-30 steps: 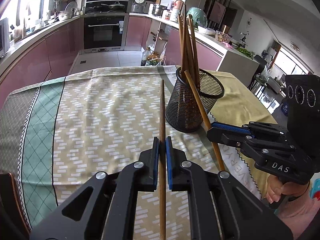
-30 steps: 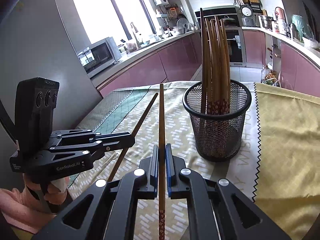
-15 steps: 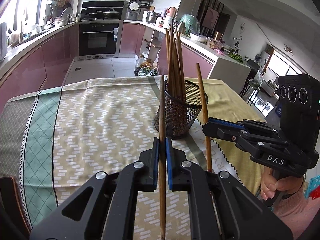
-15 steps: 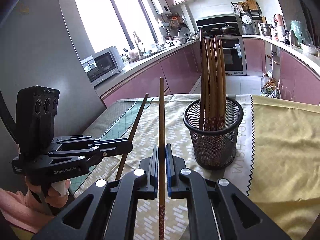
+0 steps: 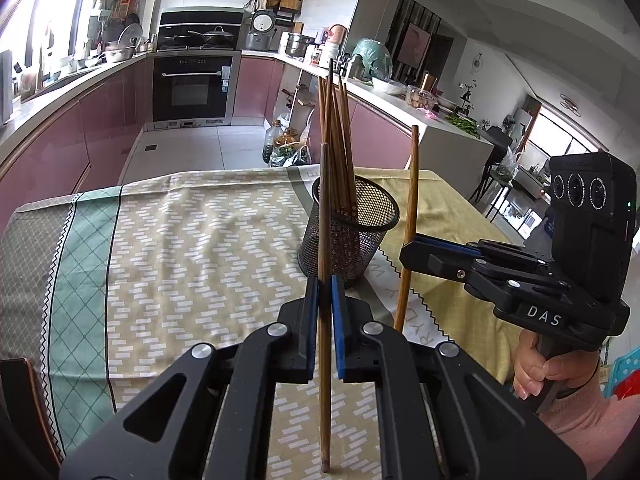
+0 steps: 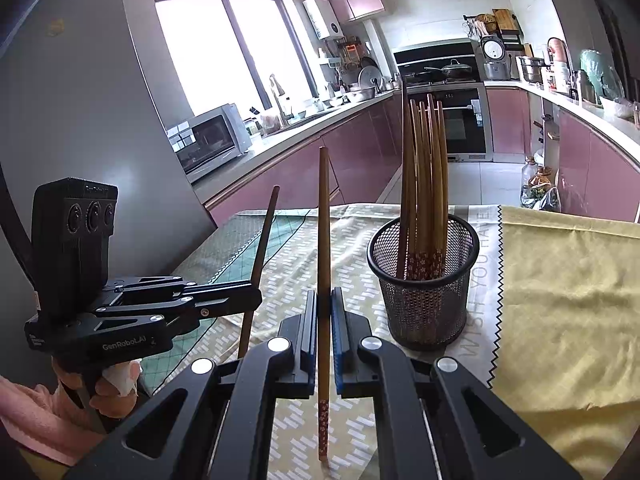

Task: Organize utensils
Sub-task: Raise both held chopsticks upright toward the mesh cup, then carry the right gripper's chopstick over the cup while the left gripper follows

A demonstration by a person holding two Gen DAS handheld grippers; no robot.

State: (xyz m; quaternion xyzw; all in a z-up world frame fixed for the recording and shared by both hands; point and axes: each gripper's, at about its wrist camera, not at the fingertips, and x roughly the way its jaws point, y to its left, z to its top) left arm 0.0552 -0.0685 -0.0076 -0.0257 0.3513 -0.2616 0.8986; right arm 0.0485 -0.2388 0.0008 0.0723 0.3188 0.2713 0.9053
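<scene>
A black mesh holder (image 5: 352, 240) stands on the table with several wooden chopsticks upright in it. My left gripper (image 5: 325, 285) is shut on a single brown chopstick (image 5: 325, 208), held nearly upright just in front of the holder. To its right, my right gripper (image 5: 407, 251) is shut on another chopstick (image 5: 412, 184), also upright, beside the holder's right rim. In the right wrist view the right gripper (image 6: 324, 298) clamps its chopstick (image 6: 323, 220) left of the holder (image 6: 424, 300). The left gripper (image 6: 253, 300) holds its darker chopstick (image 6: 264, 232) farther left.
A patterned tablecloth (image 5: 192, 248) with a green band (image 5: 80, 264) covers the table, and a yellow cloth (image 6: 560, 300) lies on the right side. A dark chair back (image 5: 20, 408) sits at the near left corner. Kitchen counters and an oven lie beyond the far edge.
Both grippers have risen and pulled back from the holder. Their chopsticks now stand more upright, with tips above the table's far edge. Both grips stay the same.
</scene>
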